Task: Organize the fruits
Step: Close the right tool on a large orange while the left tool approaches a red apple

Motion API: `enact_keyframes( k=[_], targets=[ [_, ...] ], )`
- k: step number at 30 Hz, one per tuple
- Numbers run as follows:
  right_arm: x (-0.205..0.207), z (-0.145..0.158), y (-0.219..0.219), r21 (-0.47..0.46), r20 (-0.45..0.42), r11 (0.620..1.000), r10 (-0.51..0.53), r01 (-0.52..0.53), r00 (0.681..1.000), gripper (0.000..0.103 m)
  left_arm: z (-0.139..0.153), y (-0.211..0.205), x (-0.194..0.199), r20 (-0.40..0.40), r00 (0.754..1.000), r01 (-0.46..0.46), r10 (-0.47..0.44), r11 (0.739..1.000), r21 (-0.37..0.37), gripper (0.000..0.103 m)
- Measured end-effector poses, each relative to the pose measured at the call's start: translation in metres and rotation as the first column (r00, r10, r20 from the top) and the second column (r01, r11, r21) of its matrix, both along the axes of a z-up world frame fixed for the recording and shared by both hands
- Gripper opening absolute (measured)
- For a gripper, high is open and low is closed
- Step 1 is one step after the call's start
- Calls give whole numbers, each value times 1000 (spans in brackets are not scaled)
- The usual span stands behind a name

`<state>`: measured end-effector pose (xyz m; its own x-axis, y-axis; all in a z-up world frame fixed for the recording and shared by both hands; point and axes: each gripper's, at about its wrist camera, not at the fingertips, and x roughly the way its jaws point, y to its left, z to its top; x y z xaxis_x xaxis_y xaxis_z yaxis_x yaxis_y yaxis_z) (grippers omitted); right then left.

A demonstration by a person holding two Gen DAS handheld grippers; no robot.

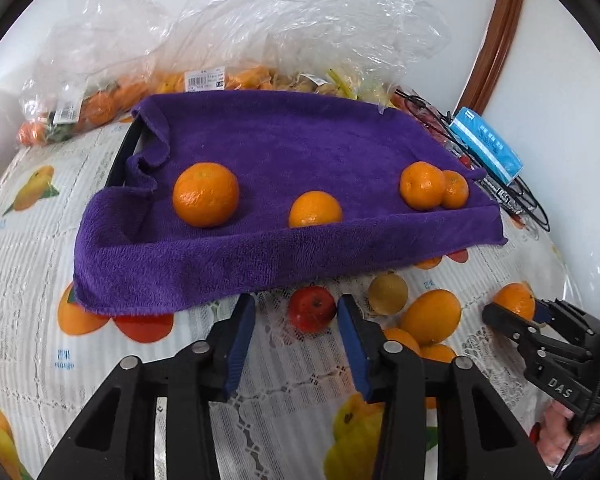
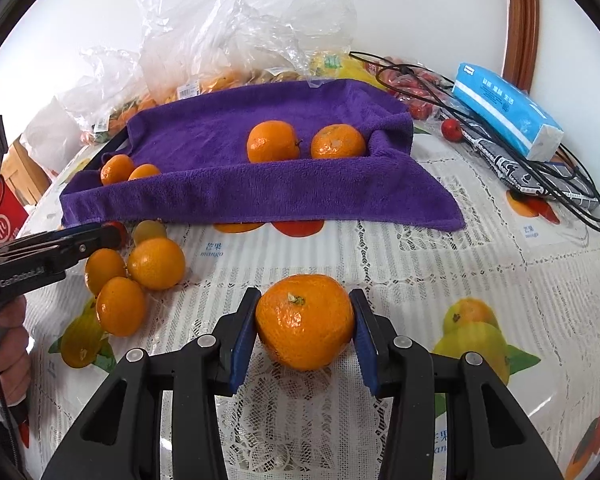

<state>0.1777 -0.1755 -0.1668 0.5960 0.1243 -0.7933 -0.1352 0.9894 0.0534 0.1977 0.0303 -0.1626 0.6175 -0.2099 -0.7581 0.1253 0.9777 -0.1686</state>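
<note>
While the right claw point(image 2: 305, 322) grips a mandarin point(image 2: 305, 320) between its blue pads point(image 2: 242, 344), both pads pressing on the fruit's sides, the fruit sits low over the surface point(image 2: 420, 264), whose cloth is printed with fruit pictures. From the left wrist view the same claw point(image 1: 516, 312) shows at the right edge with the orange fruit point(image 1: 514, 300) in its tips, and a hand point(image 1: 564, 428) on its handle.

The left claw point(image 1: 296, 316) stands part open with nothing pressed between its pads; a small red apple point(image 1: 312, 309) lies on the surface in line with the gap, beyond the tips, and I cannot tell whether either pad touches it. Just right of the apple lie a yellow-green fruit point(image 1: 388, 294) and three oranges point(image 1: 430, 316), close together. In the right wrist view the left claw point(image 2: 100, 236) reaches in from the left, just above that same group point(image 2: 156, 264).

Behind both claws a purple towel point(image 1: 260, 148) covers a tray, its front edge hanging down onto the surface. Four mandarins rest on it: one large point(image 1: 206, 194) at the left, one point(image 1: 315, 209) in the middle, and two touching point(image 1: 422, 186) at the right corner. Plastic bags point(image 1: 228, 28) of fruit lie behind the towel, and a blue tissue pack point(image 1: 486, 144) lies on black cables to the right.
</note>
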Motion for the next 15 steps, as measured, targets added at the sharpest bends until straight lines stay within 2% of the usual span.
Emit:
enact_keyframes(
  k=[1,3,4,7,15],
  targets=[
    [-1,0,-1,2,0,1000,2,-2,1000,45,0,-2,0,6,1000,6,-6,1000,12,35],
    [-3,0,-2,-6,0,1000,6,-6,1000,47,-1,-7,-2,14,1000,19,-19,999,38,24],
    [-5,0,-2,-16,-1,1000,9,-9,1000,52,-1,-9,-2,16,1000,26,-27,998,49,24],
    [-7,0,-1,-16,-2,1000,21,-21,1000,57,-1,-11,-2,17,999,31,-32,998,52,24],
    [-5,-1,-3,7,-6,1000,17,-17,1000,59,0,-16,2,17,999,30,-31,995,91,25]
  ],
)
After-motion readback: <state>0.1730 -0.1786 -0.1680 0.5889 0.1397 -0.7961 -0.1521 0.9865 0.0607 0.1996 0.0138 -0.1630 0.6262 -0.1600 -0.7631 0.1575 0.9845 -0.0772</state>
